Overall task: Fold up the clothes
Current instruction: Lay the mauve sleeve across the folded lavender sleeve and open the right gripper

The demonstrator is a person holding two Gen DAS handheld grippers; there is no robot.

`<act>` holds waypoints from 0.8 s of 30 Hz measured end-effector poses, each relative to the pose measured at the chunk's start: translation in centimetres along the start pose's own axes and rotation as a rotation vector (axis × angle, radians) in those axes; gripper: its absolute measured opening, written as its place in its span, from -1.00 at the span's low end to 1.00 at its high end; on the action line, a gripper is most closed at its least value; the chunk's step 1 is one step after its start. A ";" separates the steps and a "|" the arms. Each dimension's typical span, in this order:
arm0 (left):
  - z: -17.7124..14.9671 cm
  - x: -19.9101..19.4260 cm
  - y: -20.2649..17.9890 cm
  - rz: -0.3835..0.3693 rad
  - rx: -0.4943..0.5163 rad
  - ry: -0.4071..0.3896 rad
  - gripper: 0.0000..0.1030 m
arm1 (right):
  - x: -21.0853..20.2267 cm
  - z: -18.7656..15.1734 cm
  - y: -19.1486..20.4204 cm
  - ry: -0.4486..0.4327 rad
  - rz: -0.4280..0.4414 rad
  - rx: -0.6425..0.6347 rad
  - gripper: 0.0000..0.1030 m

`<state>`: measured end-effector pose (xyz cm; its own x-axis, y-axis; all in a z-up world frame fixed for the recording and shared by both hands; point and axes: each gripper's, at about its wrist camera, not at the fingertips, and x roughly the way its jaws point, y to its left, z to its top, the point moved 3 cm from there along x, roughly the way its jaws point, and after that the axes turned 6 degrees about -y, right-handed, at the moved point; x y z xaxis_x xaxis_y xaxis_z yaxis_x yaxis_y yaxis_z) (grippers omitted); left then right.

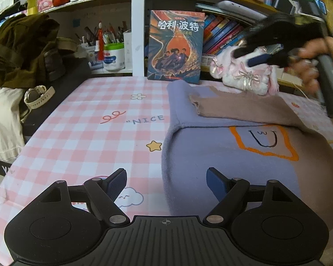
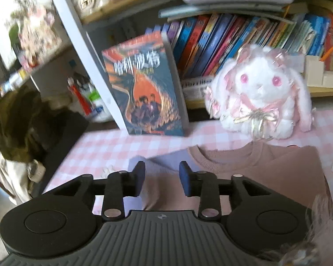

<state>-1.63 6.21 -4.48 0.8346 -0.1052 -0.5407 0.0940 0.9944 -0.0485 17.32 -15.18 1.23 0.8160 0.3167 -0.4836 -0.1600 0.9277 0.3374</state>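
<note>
A folded sweater (image 1: 211, 146), lavender and dusty pink with an orange square and a smiling face, lies on the right half of the pink checked tablecloth (image 1: 88, 133). One pink sleeve is laid across its top. My left gripper (image 1: 166, 177) hovers open over the sweater's near left edge and grips nothing. In the left wrist view my right gripper (image 1: 247, 57) is blurred, held by a hand (image 1: 310, 66) above the sweater's far end. In the right wrist view, the right gripper (image 2: 163, 177) stands slightly open above the sweater (image 2: 266, 168) near its collar, and its pads press on nothing.
A book (image 1: 175, 46) stands upright against the shelf post behind the table. A white and pink plush rabbit (image 2: 262, 93) sits beside the sweater's far edge. At the left, an olive garment (image 1: 22, 48) and a watch (image 1: 37, 95) are piled up. Shelves of books run along the back.
</note>
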 end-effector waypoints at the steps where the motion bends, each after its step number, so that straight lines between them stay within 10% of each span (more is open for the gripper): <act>1: 0.0 0.1 0.1 -0.003 -0.006 0.000 0.58 | -0.8 0.1 -0.3 -0.010 -0.006 0.004 -0.37; 24: -0.5 0.8 -4.2 -0.019 0.013 0.070 0.58 | -18.4 -14.5 -13.2 0.190 -0.274 0.160 -0.31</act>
<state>-1.63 1.97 -5.13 0.7928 -0.1223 -0.5971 0.1166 0.9920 -0.0483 -3.67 -30.34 -6.04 0.6965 0.1059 -0.7097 0.1513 0.9452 0.2894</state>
